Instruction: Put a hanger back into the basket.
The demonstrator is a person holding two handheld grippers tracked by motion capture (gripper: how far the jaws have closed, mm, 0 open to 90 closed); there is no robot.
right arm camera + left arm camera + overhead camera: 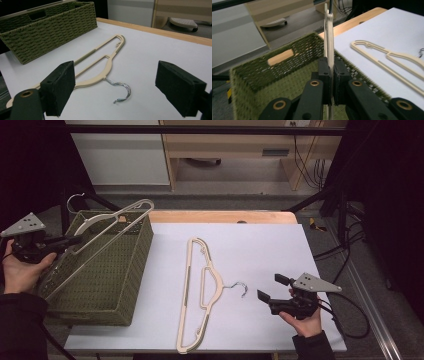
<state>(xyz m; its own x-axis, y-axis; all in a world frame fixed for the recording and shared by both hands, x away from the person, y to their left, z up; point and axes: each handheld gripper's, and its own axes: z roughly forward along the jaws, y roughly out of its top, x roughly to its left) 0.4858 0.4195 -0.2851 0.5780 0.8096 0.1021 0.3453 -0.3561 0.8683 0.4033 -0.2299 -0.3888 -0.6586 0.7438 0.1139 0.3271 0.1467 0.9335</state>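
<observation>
A cream plastic hanger [106, 234] with a metal hook hangs tilted over the green woven basket [112, 295] at the table's left. My left gripper [75, 240] is shut on its edge; in the left gripper view the pads [324, 75] pinch the thin cream hanger [330, 37] above the basket [272, 92]. A second cream hanger [197, 292] lies flat on the white table sheet [260, 245], its metal hook [240, 287] pointing right. My right gripper [270, 287] stands open just right of that hook, with nothing between its pads; the hanger [100, 62] lies ahead of them.
The basket [47, 27] fills the left part of the table. A wooden table edge [220, 216] runs behind the white sheet. Beyond it stand a wooden cabinet [235, 150] and cables [310, 165] on the floor.
</observation>
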